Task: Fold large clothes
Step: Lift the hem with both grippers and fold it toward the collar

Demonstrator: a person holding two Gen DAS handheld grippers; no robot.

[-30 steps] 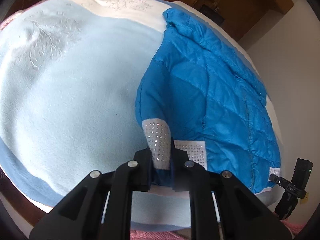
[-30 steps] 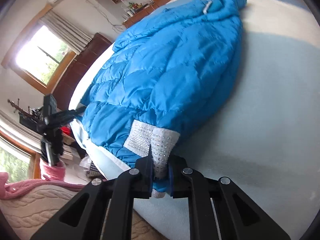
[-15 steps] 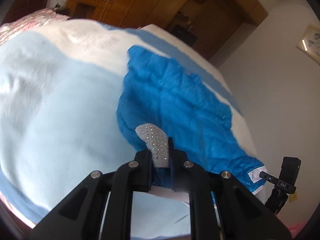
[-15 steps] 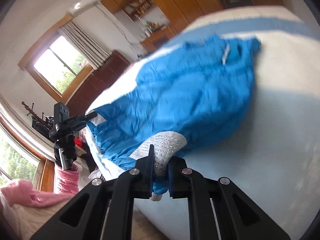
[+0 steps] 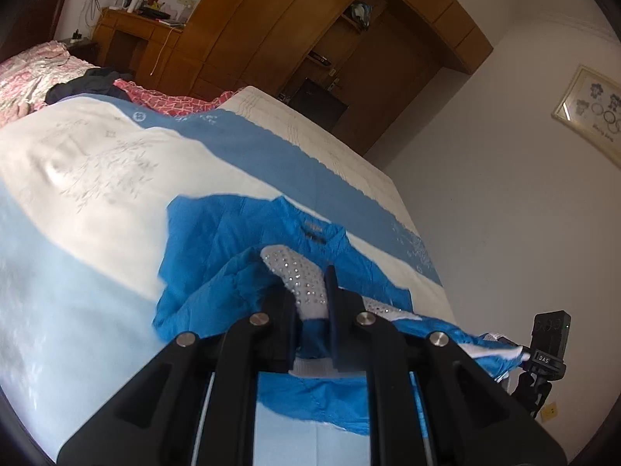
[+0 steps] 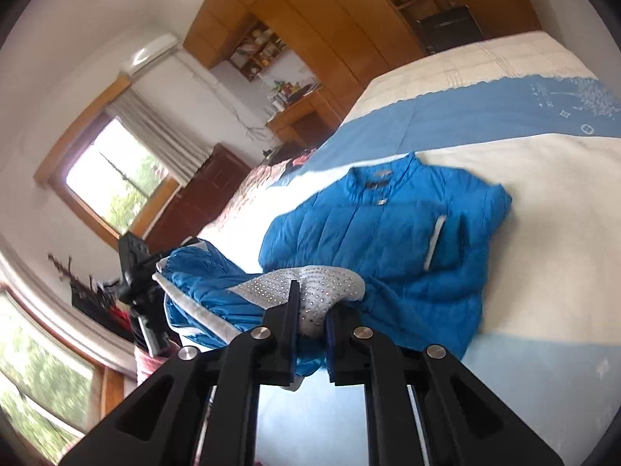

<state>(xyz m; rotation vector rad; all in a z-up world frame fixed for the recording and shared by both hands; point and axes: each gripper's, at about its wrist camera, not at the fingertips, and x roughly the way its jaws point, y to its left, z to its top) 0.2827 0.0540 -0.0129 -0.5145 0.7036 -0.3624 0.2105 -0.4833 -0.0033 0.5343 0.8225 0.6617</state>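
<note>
A blue quilted jacket (image 6: 392, 233) lies on the bed, collar toward the far end, its lower part lifted off the cover. My left gripper (image 5: 310, 303) is shut on a white studded hem patch (image 5: 299, 275) at one bottom corner of the jacket (image 5: 217, 240). My right gripper (image 6: 310, 310) is shut on the matching studded patch (image 6: 326, 283) at the other bottom corner. The raised hem stretches between both grippers and sags in the middle. The jacket's collar and chest still rest flat on the bed.
The bed (image 5: 77, 209) has a cover in white, pale blue and blue bands. Dark and pink clothes (image 5: 89, 85) lie at its far left. A black camera on a stand (image 5: 547, 349) is off the bed's edge. Wooden wardrobes (image 5: 295, 27) and a window (image 6: 112, 178) line the room.
Both grippers have risen and moved toward the collar end, carrying the hem up off the bed. The jacket's lower half now hangs folded over its upper part.
</note>
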